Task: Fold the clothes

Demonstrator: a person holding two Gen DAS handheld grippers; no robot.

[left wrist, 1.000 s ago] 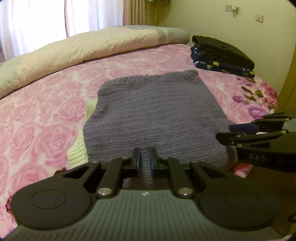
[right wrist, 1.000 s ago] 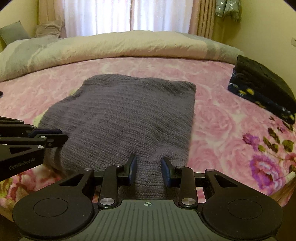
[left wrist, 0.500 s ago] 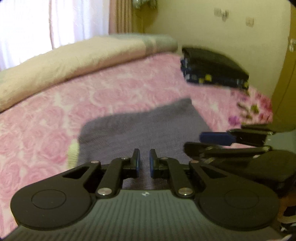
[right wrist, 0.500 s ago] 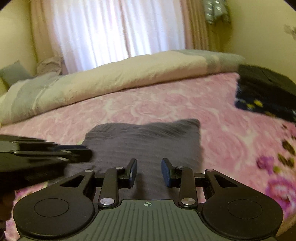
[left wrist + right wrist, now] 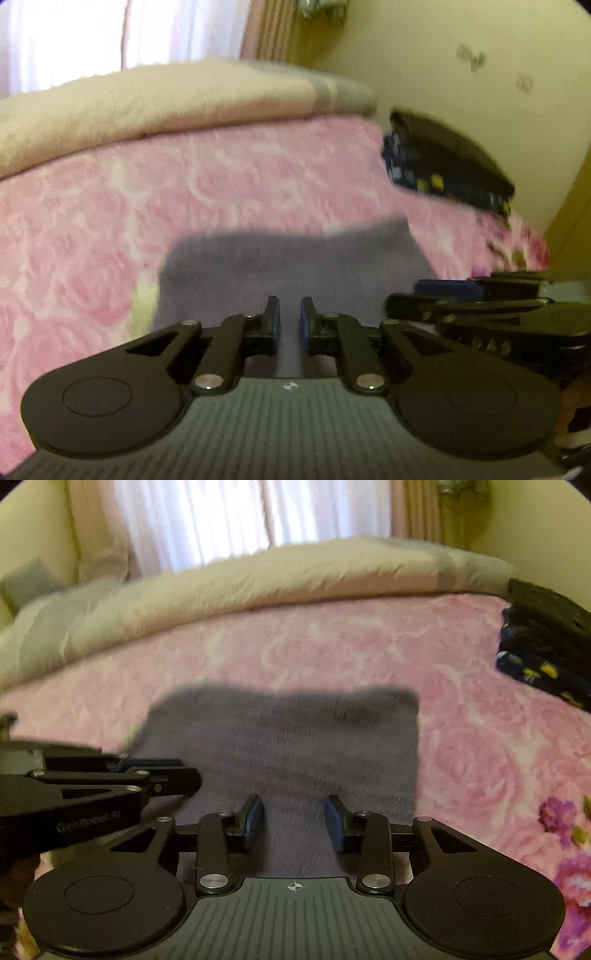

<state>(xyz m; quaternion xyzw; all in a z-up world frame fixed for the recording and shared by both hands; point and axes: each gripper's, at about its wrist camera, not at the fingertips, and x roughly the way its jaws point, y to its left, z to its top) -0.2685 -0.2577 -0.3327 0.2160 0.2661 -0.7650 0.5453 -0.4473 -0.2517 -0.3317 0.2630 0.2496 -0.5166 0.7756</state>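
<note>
Folded grey knit sweater (image 5: 288, 746) is left flat near bed's (image 5: 332, 646) front edge w/ both grippers empty, left gripper (image 5: 287, 325) nearly closed, right gripper (image 5: 294, 821) part-open, jaws just widened; next garment is likely to be fetched.

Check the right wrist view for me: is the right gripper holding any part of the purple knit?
No, the right gripper has its jaws apart with nothing pinched; the folded purple knit lies flat on the pink bedspread beyond them.

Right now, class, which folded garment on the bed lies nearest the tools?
The grey-purple knitted sweater, flat directly before both tools; the dark folded stack sits far off by the wall.
</note>
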